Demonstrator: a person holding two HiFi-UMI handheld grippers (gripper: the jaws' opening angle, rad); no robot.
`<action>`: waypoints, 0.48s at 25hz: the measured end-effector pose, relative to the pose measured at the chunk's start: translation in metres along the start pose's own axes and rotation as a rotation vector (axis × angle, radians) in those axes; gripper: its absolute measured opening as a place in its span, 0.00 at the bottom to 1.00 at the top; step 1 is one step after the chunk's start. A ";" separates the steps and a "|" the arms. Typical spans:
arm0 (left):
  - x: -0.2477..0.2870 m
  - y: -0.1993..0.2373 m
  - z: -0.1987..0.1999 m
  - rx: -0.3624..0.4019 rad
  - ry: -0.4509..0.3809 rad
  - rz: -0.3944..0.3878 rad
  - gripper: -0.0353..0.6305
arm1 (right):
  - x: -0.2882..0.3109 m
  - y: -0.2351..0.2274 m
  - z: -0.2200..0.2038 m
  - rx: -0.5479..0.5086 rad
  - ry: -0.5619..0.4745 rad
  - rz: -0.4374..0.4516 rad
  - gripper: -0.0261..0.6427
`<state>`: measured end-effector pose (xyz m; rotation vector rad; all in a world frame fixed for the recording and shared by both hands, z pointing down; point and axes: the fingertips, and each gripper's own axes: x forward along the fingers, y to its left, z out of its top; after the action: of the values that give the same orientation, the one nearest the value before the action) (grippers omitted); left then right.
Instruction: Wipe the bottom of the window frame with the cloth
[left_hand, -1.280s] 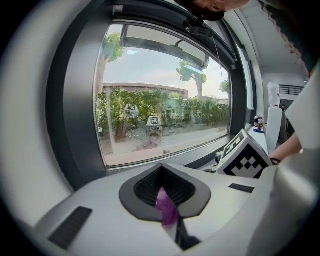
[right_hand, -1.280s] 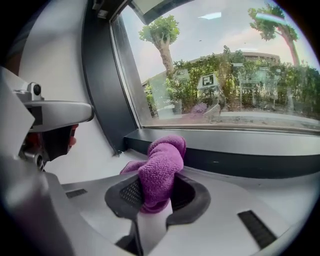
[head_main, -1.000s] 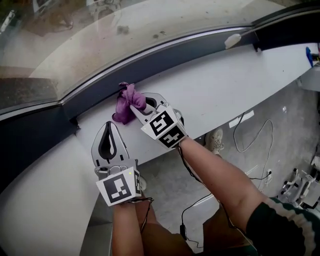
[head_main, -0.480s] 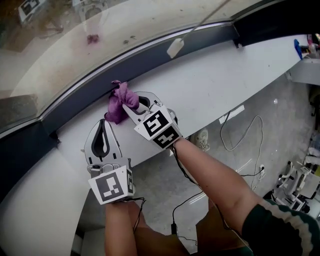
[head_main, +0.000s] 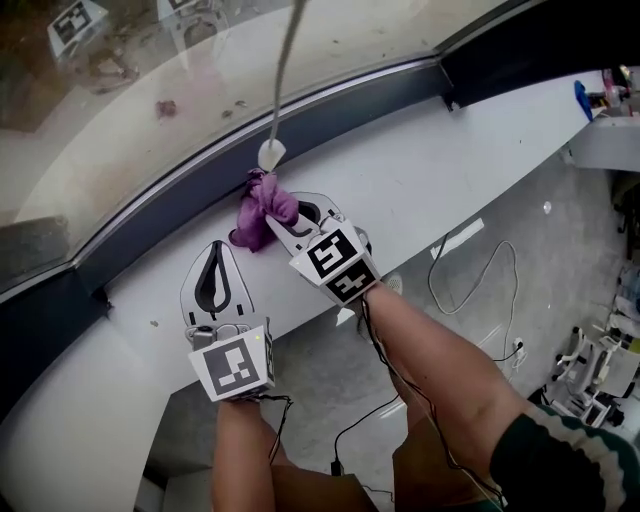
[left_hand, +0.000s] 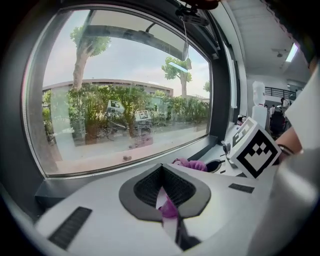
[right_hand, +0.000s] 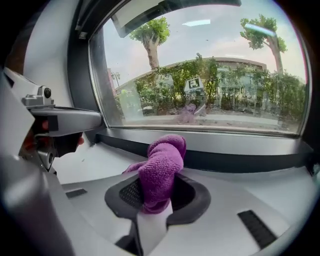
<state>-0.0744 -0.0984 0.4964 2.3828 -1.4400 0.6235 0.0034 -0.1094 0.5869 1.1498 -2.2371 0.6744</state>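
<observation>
**While the cloth sits clamped at the frame, the wipe needs pressure**

Where the head view looks down, the right gripper (head_main: 272, 222) is clenched on the purple cloth (head_main: 256, 212). The bunched end of the cloth lies just ahead of its tips and seems to reach the dark window frame (head_main: 370, 95). A white cord pull (head_main: 272, 153) hangs just beyond the cloth. The left gripper (head_main: 216, 250) rests beside the right one on the white sill (head_main: 460, 160).

In the left gripper view its jaws meet. A small purple patch shows in the slit between them, and I cannot tell what it is. The cloth lies ahead and to the right.

In the right gripper view the cloth stands up between the jaws, with the frame's bottom rail right ahead.

To wipe well, I judge the clamp should be firm, the wad pressed into the rail's corner and dragged along it, steering round the cord pull. No container shows in any view.
</observation>
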 end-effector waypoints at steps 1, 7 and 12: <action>0.003 -0.004 0.002 -0.006 -0.002 -0.005 0.06 | -0.003 -0.006 0.001 0.004 -0.003 -0.005 0.19; 0.021 -0.035 0.008 0.002 -0.004 -0.035 0.06 | -0.020 -0.038 -0.006 0.028 -0.022 -0.027 0.19; 0.040 -0.064 0.011 0.006 -0.011 -0.067 0.06 | -0.035 -0.072 -0.015 0.050 -0.039 -0.055 0.19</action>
<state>0.0008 -0.1048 0.5058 2.4317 -1.3581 0.6002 0.0841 -0.1167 0.5885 1.2544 -2.2232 0.6952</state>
